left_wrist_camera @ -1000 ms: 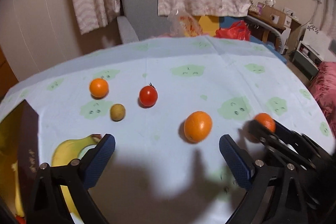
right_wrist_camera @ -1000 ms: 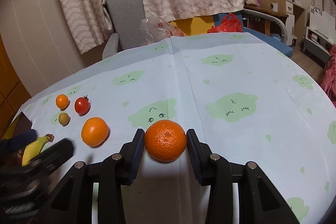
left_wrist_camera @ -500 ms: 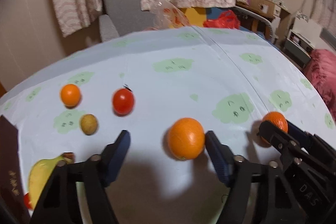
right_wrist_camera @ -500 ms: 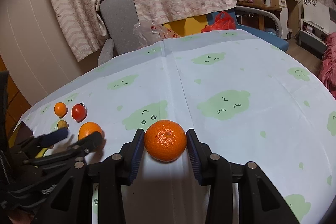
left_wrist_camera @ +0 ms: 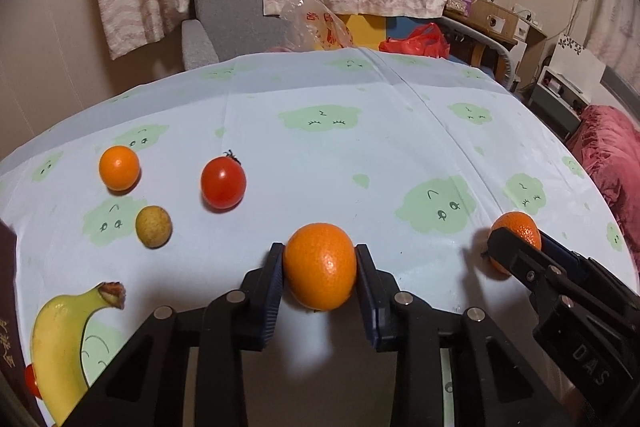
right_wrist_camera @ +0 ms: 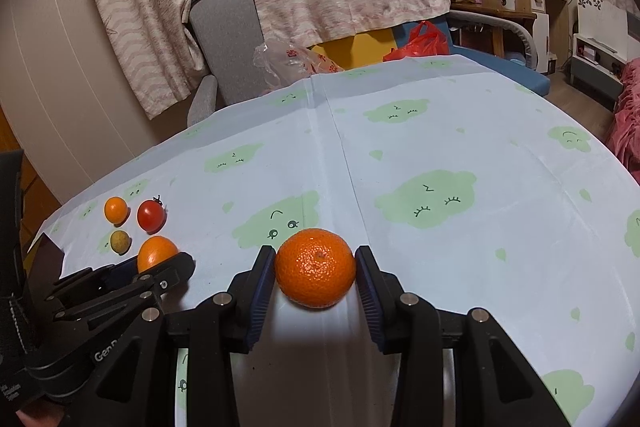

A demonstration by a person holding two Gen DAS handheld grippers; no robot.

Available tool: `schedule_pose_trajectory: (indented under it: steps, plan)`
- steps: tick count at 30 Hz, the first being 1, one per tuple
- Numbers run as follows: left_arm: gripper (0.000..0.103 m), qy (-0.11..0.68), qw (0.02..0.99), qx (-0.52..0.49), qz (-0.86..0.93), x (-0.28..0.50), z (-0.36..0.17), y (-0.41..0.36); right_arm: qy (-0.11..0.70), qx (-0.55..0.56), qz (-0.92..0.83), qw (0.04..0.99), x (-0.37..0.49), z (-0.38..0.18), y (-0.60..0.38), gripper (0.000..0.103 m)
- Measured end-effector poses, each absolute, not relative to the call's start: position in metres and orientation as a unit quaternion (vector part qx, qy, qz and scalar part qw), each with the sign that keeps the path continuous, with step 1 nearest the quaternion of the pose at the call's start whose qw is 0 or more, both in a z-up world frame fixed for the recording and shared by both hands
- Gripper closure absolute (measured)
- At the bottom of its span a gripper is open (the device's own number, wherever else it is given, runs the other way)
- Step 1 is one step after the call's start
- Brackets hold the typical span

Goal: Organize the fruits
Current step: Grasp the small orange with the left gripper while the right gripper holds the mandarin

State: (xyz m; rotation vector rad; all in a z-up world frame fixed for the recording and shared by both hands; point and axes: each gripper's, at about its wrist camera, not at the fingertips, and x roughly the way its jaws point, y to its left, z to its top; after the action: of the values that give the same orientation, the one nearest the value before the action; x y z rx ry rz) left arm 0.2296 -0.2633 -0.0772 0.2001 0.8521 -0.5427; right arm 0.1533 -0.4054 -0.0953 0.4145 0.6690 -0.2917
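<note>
The bench [left_wrist_camera: 360,131] carries a banana [left_wrist_camera: 56,343], tomato [left_wrist_camera: 223,182] and small fruits. The left tongs [left_wrist_camera: 320,269], wide a second ago, are closing on the orange [left_wrist_camera: 320,265], so a lift looks possible. The right tongs [right_wrist_camera: 316,269] hold the mandarin [right_wrist_camera: 315,267].

Both tools are built alike. The left gripper [left_wrist_camera: 320,269] has matte black angular linkage arms, silver round pivot screws at the joints, and dark blue ribbed pads on the inner faces of its fingers [left_wrist_camera: 271,291]. Seen at the lower left of the right wrist view, its body carries white lettering beginning "Gen". The right gripper [right_wrist_camera: 316,269] shows the same black arms, silver screws and blue ribbed pads; at the lower right of the left wrist view its side reads "DAS".
</note>
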Motion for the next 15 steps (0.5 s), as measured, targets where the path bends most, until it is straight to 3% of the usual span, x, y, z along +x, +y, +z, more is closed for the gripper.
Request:
schedule_pose_trajectory:
  steps: [15]
  plan:
    - [0.069, 0.325, 0.907, 0.116, -0.243, 0.173, -0.059, -0.237, 0.324, 0.179, -0.158, 0.915, 0.152, -0.092, -0.397, 0.062]
